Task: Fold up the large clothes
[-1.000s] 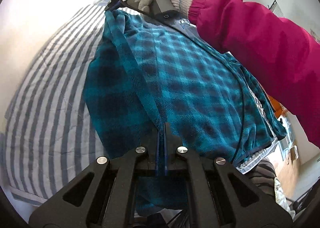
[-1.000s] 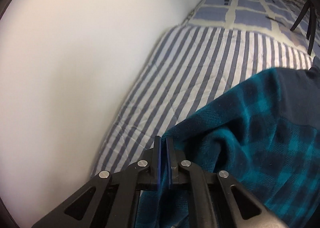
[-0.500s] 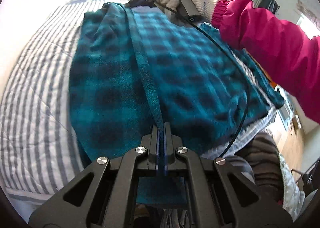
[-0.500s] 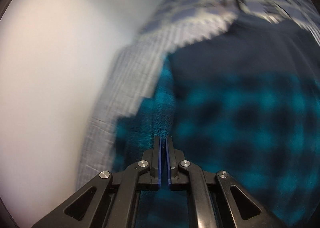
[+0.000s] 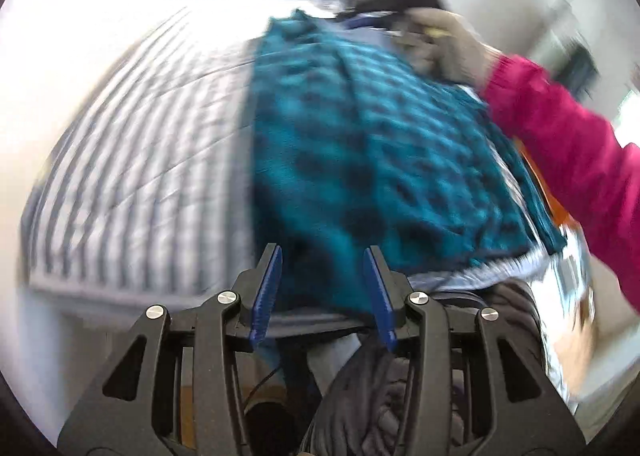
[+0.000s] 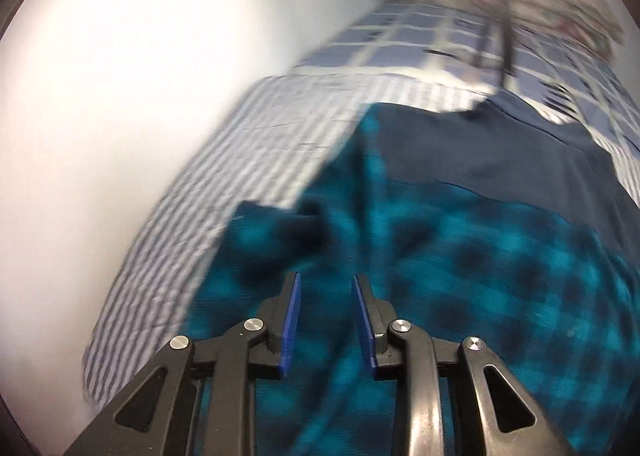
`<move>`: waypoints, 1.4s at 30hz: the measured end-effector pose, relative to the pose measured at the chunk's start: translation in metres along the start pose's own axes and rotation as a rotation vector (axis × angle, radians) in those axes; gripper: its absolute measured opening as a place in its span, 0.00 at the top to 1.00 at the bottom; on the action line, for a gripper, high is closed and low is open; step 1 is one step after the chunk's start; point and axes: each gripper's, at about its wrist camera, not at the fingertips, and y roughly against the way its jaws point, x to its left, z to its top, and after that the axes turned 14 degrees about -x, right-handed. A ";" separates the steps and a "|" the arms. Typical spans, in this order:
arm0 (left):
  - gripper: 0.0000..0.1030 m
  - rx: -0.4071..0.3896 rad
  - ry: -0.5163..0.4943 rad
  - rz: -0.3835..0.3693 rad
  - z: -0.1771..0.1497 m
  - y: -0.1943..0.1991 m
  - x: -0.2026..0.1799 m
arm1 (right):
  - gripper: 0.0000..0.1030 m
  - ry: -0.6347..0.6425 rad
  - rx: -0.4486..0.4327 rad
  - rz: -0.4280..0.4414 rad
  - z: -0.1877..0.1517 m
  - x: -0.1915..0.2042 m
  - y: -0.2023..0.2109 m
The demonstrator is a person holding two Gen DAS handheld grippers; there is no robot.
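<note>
A: Left claw (image 5: 322, 260), jaws opening, pads clear of cloth. Teal plaid garment (image 5: 360, 143) just beyond the tips, spread on the striped bed (image 5: 132, 159).

B: Right claw (image 6: 325, 288), also opening, nothing pinched; garment (image 6: 460, 276) under it, navy lining (image 6: 472, 151) showing farther up.

A: Far side: gloved hand (image 5: 448, 43), pink sleeve (image 5: 568, 143). All blurred.

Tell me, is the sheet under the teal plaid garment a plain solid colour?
No, the sheet under the teal plaid garment is striped in blue-grey and white.
</note>
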 end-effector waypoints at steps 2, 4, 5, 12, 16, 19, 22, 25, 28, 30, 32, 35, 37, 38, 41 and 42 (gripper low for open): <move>0.58 0.020 0.103 0.015 -0.007 -0.005 0.023 | 0.73 0.039 0.021 0.027 -0.001 0.022 -0.008; 0.58 0.045 0.183 -0.024 -0.014 -0.014 0.034 | 0.73 0.056 0.050 0.057 -0.006 0.039 -0.017; 0.58 0.052 0.207 -0.043 -0.016 -0.017 0.037 | 0.73 0.061 0.061 0.065 -0.009 0.045 -0.020; 0.65 0.055 0.173 -0.019 -0.023 -0.028 0.026 | 0.73 0.104 0.141 0.017 -0.031 0.053 -0.056; 0.73 -0.007 0.132 0.021 -0.026 -0.012 0.020 | 0.77 0.077 0.182 -0.024 -0.043 0.037 -0.075; 0.77 -0.006 0.085 0.010 -0.024 -0.017 0.014 | 0.77 0.053 0.175 -0.018 -0.043 0.034 -0.079; 0.77 0.024 0.049 -0.005 -0.023 -0.034 0.006 | 0.76 0.072 0.178 -0.031 -0.042 0.038 -0.078; 0.77 0.045 0.047 -0.026 -0.022 -0.048 0.000 | 0.76 0.077 0.177 -0.036 -0.041 0.040 -0.082; 0.84 0.051 0.015 -0.059 -0.021 -0.053 -0.010 | 0.76 0.058 0.170 -0.033 -0.041 0.038 -0.084; 0.91 0.046 -0.014 -0.070 -0.018 -0.049 -0.021 | 0.76 0.057 0.169 -0.033 -0.041 0.038 -0.086; 0.91 0.019 -0.029 -0.081 -0.013 -0.032 -0.030 | 0.76 0.060 0.170 -0.034 -0.041 0.038 -0.086; 0.89 -0.045 -0.053 -0.039 -0.007 -0.002 -0.038 | 0.76 0.072 0.169 -0.037 -0.044 0.039 -0.085; 0.78 -0.043 -0.029 -0.023 -0.009 0.005 -0.030 | 0.76 0.069 0.169 -0.038 -0.044 0.039 -0.086; 0.74 -0.038 -0.027 -0.002 -0.011 0.005 -0.025 | 0.76 0.069 0.170 -0.039 -0.044 0.040 -0.086; 0.73 -0.007 0.029 0.041 -0.016 -0.003 -0.007 | 0.76 0.076 0.174 -0.044 -0.043 0.042 -0.085; 0.73 -0.005 0.067 0.033 -0.017 -0.005 0.000 | 0.76 0.078 0.176 -0.046 -0.042 0.043 -0.085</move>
